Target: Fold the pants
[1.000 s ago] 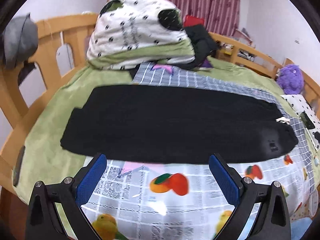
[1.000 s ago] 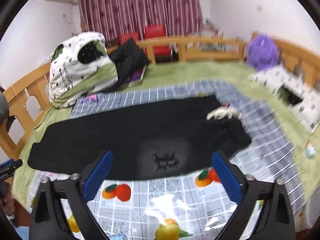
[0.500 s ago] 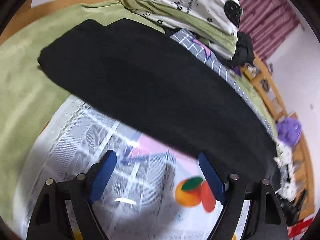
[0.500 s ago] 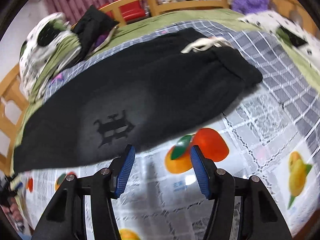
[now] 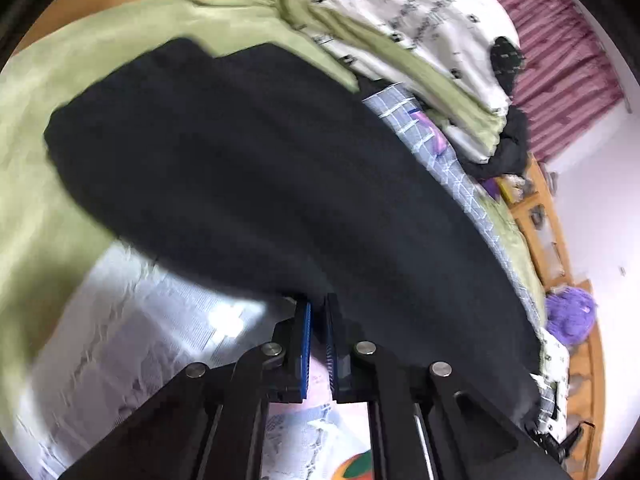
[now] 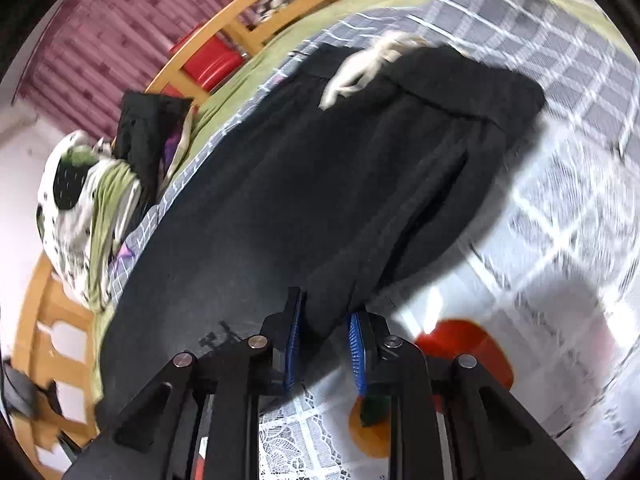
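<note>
Our left gripper (image 5: pixel 318 332) has its fingers nearly together on the near hem of the pants (image 5: pixel 260 184); our right gripper (image 6: pixel 326 344) clamps that hem too; the pants lie flat along the bed's (image 5: pixel 36 92) near edge, unfolded; every fold remains.

Black pants (image 5: pixel 280 184) lie spread flat across a bed, running from ten o'clock down to four o'clock. At six o'clock the left gripper (image 5: pixel 318 336) has its blue-padded fingers (image 5: pixel 305 344) nearly together at the pants' near edge, over a white patterned cloth (image 5: pixel 132 320). A green blanket (image 5: pixel 60 80) lies at nine o'clock, a spotted white quilt (image 5: pixel 420 28) at one o'clock, a purple plush toy (image 5: pixel 570 316) at four o'clock.
</note>
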